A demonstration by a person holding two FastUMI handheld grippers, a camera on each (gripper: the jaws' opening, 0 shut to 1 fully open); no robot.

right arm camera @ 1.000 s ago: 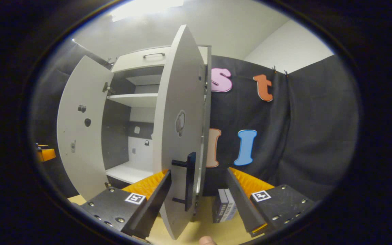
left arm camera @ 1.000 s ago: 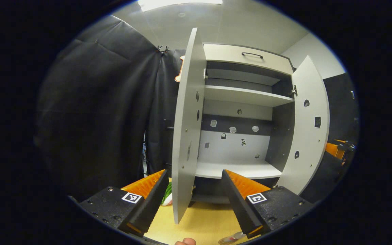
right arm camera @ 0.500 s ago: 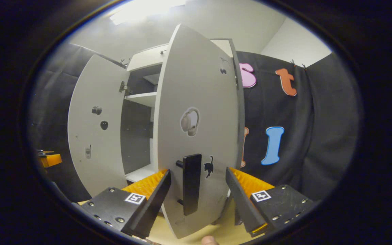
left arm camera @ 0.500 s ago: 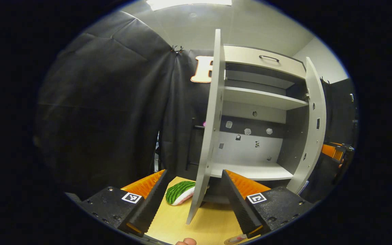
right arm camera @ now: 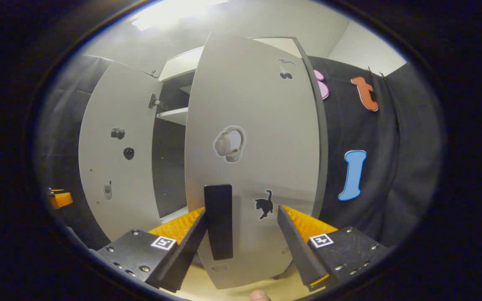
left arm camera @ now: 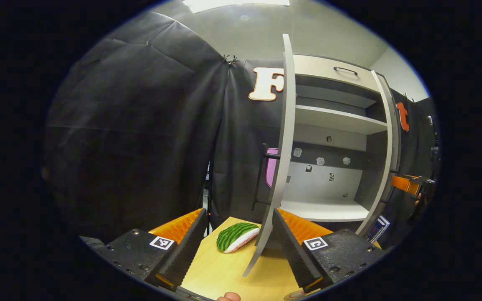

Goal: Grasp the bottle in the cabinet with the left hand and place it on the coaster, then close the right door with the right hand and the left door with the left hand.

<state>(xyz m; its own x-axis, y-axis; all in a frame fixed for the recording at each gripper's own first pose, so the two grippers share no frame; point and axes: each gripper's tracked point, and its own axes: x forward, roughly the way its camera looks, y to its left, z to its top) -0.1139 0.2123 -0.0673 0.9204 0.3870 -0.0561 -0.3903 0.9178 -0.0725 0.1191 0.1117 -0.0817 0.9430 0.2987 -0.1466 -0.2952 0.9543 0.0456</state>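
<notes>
Closing the right door (right arm camera: pixel 257 138) now, cabinet (left arm camera: pixel 329 125) shelves bare, bottle not made out from here. Right gripper (right arm camera: pixel 241 242) released, jaws wide apart, handle (right arm camera: pixel 218 221) just inside the left jaw. Best to push flat on the panel, steady, no yanking the handle. Left gripper (left arm camera: pixel 237 242) also released, left door (left arm camera: pixel 280 159) edge-on between its jaws, watermelon toy (left arm camera: pixel 237 236) on the table (left arm camera: pixel 220 271) just ahead.

Pale grey cabinet (left arm camera: pixel 333 121) standing on a wooden table, shelves bare, right door (right arm camera: pixel 253 154) swung most of the way shut with a black bar handle (right arm camera: pixel 218 221) and small stickers on its face, left door (left arm camera: pixel 280 154) hanging open, seen edge-on
</notes>
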